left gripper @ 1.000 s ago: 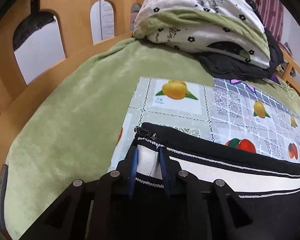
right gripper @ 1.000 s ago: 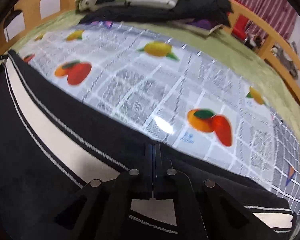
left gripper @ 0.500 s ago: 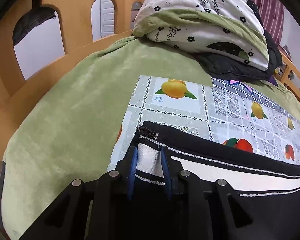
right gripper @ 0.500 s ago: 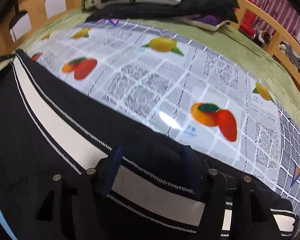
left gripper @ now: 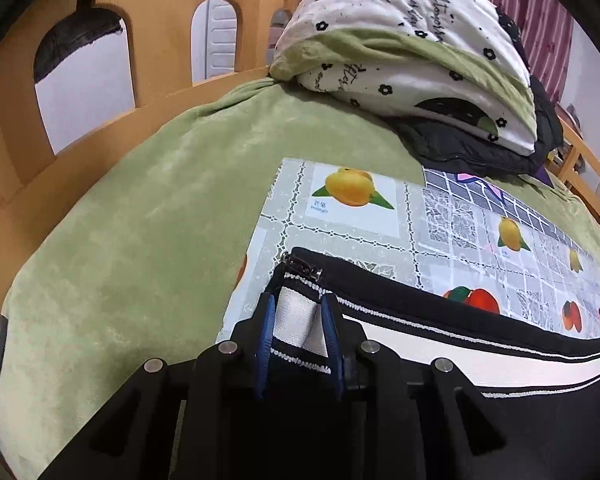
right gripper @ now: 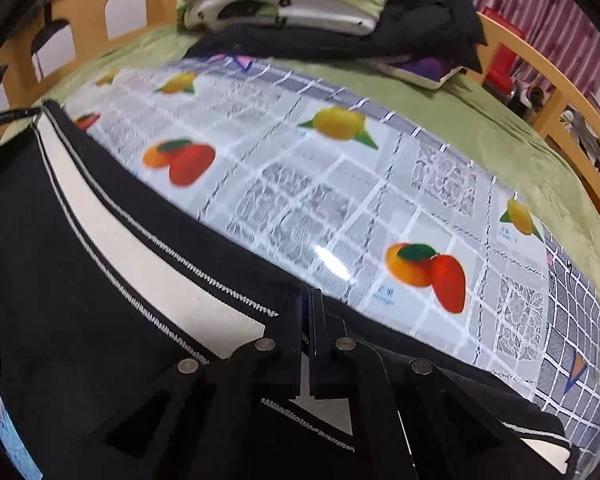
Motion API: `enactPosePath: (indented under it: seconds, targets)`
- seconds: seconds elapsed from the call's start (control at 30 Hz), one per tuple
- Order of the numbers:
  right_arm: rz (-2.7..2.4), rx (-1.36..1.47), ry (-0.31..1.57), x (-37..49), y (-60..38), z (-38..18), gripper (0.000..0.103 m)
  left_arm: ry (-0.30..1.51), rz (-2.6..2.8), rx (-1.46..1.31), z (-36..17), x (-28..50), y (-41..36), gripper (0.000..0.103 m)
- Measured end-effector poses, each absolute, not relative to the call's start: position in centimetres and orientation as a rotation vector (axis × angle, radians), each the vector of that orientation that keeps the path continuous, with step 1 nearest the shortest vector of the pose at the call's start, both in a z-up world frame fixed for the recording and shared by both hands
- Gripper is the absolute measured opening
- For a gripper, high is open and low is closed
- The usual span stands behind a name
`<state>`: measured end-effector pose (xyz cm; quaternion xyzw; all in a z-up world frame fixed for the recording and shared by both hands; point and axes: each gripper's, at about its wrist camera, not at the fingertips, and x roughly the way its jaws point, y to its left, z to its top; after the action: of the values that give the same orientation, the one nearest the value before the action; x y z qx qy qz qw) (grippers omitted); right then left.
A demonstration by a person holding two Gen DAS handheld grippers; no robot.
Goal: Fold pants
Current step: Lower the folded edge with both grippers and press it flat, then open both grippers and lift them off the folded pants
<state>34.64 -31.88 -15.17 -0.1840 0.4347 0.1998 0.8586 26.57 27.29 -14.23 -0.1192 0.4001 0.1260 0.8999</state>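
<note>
Black pants (left gripper: 440, 320) with a white side stripe lie on a fruit-print mat (left gripper: 452, 216) on the bed. My left gripper (left gripper: 298, 312) is shut on the pants' cuff end, with the white stripe bunched between its blue pads, next to a small zipper (left gripper: 304, 269). In the right wrist view the pants (right gripper: 100, 264) stretch from the left edge to the lower right. My right gripper (right gripper: 310, 300) is shut on the pants' black far edge, beside the stripe.
A folded floral quilt (left gripper: 412, 48) lies on dark clothing (left gripper: 480, 148) at the bed's far end. A green blanket (left gripper: 140, 216) covers the mattress. Wooden bed rails (left gripper: 100, 24) run at the left and at the right (right gripper: 540, 92).
My right gripper was shut, opened wide over the stripe half a second ago, and is shut again on the pants' edge. My left gripper has kept its hold on the cuff.
</note>
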Motion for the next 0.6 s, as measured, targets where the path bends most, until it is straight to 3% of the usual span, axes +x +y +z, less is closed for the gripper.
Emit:
enactPosePath:
  seconds: [0.23,0.33,0.4,0.47,0.53,0.6]
  targets:
    - [0.360,-0.346,0.930,36.0,-31.6,-17.7,0.007,0.851,0.284,-0.210,-14.4,26.8,26.7,0.024]
    - [0.328,-0.378,0.901,34.4,-32.3,-16.0,0.018,0.853,0.272,-0.206,-13.8,26.3,26.5,0.026]
    - [0.267,-0.392,0.826,32.7,-33.9,-14.3,0.050,0.842,0.258,-0.194,-13.3,25.8,26.2,0.026]
    - [0.207,-0.383,0.769,31.8,-35.9,-13.5,0.058,0.835,0.249,-0.186,-13.0,25.5,25.7,0.026]
    - [0.162,-0.359,0.797,32.1,-38.0,-14.0,0.054,0.832,0.235,-0.196,-12.9,25.3,25.1,0.026]
    - [0.101,-0.365,0.907,34.0,-39.2,-16.6,0.029,0.834,0.220,-0.214,-13.0,25.2,24.5,0.026]
